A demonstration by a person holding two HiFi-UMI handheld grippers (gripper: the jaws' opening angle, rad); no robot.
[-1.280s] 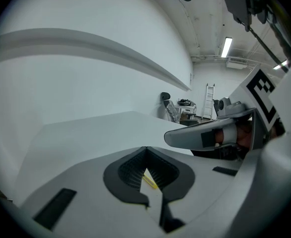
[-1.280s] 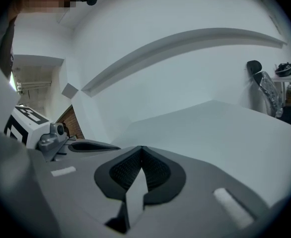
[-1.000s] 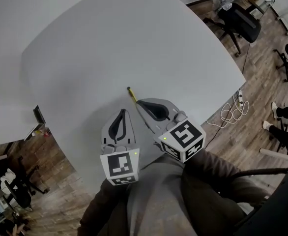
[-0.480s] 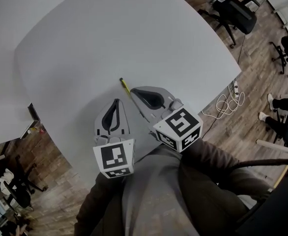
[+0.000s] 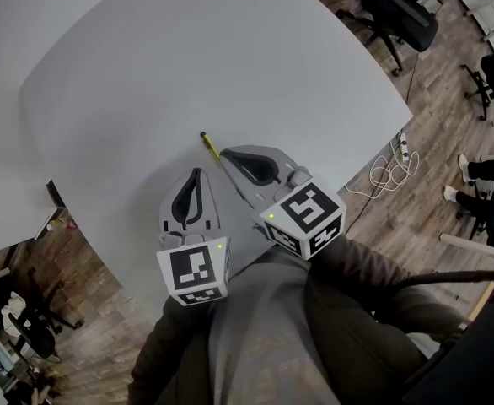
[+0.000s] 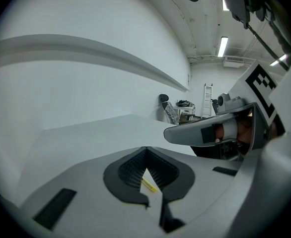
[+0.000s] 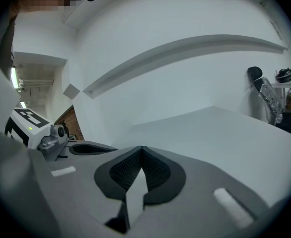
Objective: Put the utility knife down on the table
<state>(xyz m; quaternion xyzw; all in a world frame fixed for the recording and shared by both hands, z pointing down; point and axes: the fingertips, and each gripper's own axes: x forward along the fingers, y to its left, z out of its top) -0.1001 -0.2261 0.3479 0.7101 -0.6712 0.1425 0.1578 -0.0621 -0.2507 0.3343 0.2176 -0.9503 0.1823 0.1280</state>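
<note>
Only the yellow end of the utility knife is showing, lying flat on the smooth white table just past the right gripper, which is probably covering the rest. Beside the right gripper, the left gripper is hovering. Both grippers' ribbed black pads are pressing together, clasping nothing.

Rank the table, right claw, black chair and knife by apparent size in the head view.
1. Table, by far the largest.
2. Right claw and chair: these look about alike, and the claw's nearness to the camera makes ranking them unsure.
3. Knife, the smallest.
</note>
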